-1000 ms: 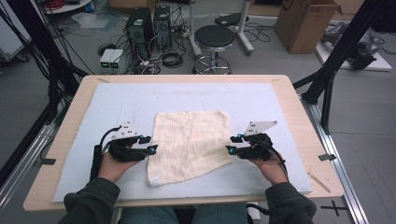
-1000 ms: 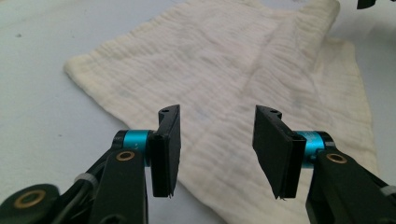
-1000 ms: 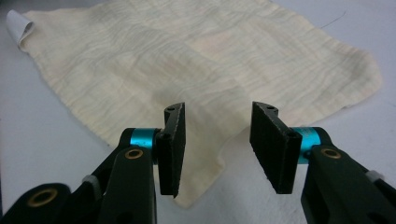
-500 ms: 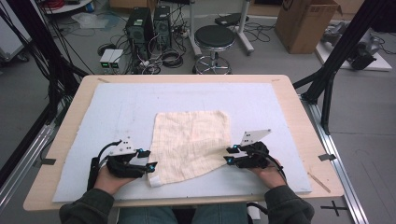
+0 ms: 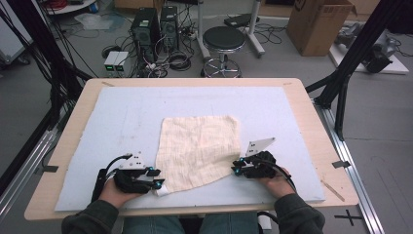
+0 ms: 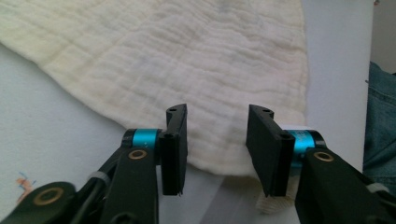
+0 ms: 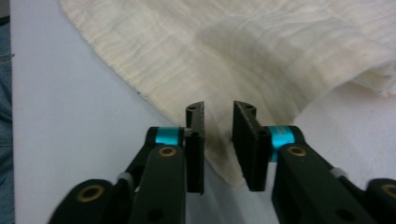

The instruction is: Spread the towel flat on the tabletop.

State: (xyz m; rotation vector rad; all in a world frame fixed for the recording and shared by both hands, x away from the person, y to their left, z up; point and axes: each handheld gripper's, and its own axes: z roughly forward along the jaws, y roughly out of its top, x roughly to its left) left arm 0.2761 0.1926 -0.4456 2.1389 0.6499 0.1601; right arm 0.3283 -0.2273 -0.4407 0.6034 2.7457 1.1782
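A cream, crinkled cloth lies flat on the pale mat. My left gripper sits low at the cloth's near left corner. In the left gripper view that corner lies between the jaws of the left gripper, which have just been closing and still stand well apart. My right gripper is at the near right corner. In the right gripper view the right gripper straddles that corner; its jaws have just been closing, and a narrow gap remains, the pads off the fabric.
The mat covers a wooden table. A small white tag pokes out under the cloth's near left corner. Beyond the far edge stand a stool, computer towers and a cardboard box. Black frame posts flank both sides.
Both hands have come down and toward the near edge, onto the cloth's two near corners. Both pairs of jaws look narrower. The cloth has not moved.
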